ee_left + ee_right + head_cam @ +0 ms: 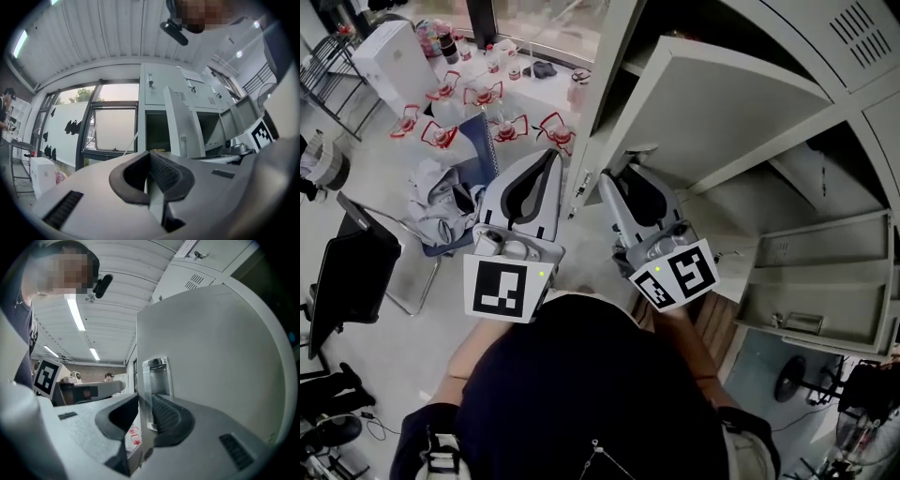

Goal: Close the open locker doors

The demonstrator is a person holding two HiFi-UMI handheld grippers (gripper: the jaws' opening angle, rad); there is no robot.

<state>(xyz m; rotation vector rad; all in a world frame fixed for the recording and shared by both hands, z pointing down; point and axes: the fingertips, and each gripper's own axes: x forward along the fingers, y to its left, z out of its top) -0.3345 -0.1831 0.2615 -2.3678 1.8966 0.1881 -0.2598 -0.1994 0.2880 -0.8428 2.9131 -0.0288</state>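
Your right tool [144, 401] pinches the free edge of the open pale grey metal locker door [211, 357], by its shiny handle plate [157, 376]. Your left tool [150, 158], just left, is closed and empty.

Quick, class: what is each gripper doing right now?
Left gripper: closed, empty.
Right gripper: closed on the locker door edge.

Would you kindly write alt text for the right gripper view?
The right gripper has its jaws closed on the edge of an open grey locker door, beside its metal latch plate. Behind, ceiling strip lights glow.
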